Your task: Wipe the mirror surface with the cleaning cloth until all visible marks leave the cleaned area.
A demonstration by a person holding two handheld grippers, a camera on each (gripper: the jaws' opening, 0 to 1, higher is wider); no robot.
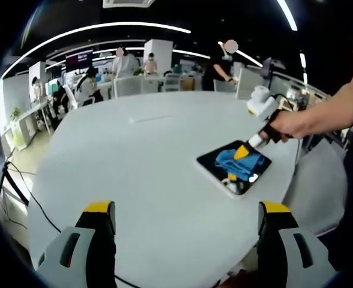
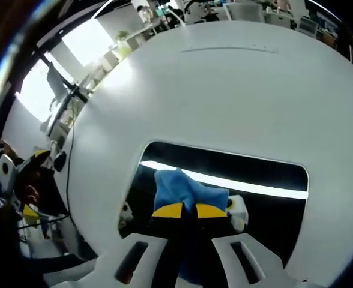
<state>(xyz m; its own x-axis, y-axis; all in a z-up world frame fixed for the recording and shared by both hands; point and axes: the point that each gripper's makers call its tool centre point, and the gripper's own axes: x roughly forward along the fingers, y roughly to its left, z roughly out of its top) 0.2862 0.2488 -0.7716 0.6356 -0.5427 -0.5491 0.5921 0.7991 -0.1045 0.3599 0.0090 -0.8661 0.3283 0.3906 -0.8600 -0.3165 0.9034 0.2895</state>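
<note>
Wiping looks under way. Left gripper (image 1: 185, 225) hangs idle over the bare near part of the white table (image 1: 134, 156), jaws wide and holding nothing. Further right, the mirror (image 1: 215, 163) lies flat near the table's right edge with the blue cleaning cloth (image 1: 236, 163) bunched on its glass. Right gripper (image 2: 188, 211) presses down there, jaws narrowed tight on the cloth (marks on the glass are too small to judge). Next, I judge, it must sweep across the uncovered glass.

The right gripper's fingers (image 2: 182, 211) cover the blue cloth's (image 2: 179, 187) near part on the mirror (image 2: 272, 174).
</note>
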